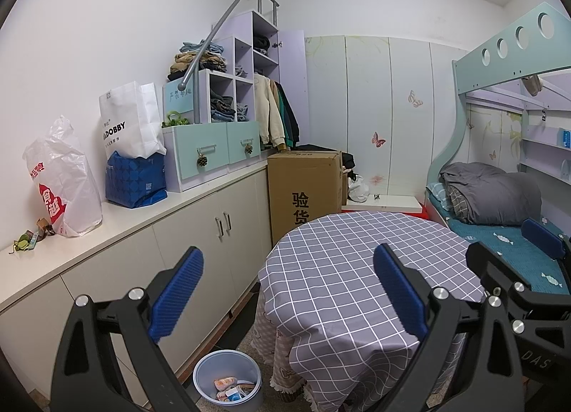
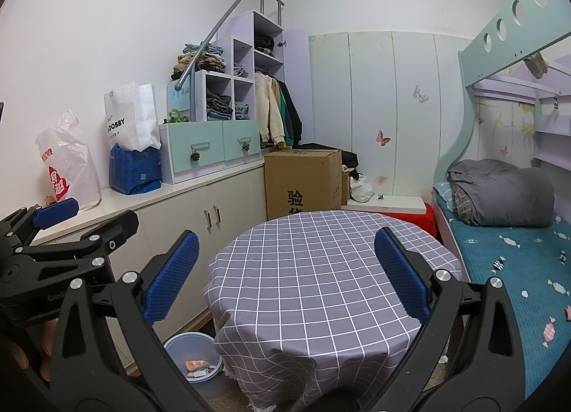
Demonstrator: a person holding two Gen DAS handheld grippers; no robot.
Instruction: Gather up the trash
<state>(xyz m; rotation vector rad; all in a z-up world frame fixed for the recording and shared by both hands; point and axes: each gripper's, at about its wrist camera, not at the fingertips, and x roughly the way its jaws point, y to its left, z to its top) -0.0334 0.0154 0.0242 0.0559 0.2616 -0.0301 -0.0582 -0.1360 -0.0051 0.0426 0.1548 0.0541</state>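
On the far left, a white bag with red print stood on the long tabletop, and small scraps lay just beside it. Next came a blue bag with a white paper bag standing in it, then green drawers and shelves full of folded clothes. Low down on the floor, a blue bin stood between the cupboards and the round table. The trash was inside the bin: some wrappers and a small box. The table had a grey checked cloth, and nothing lay on its top. The left claw was spread wide and held nothing. The right claw was spread wide too, with nothing between its blue pads. Both claws hung above the near side of the table. A brown box stood behind the table. On the right was a bunk bed with a grey blanket on it.
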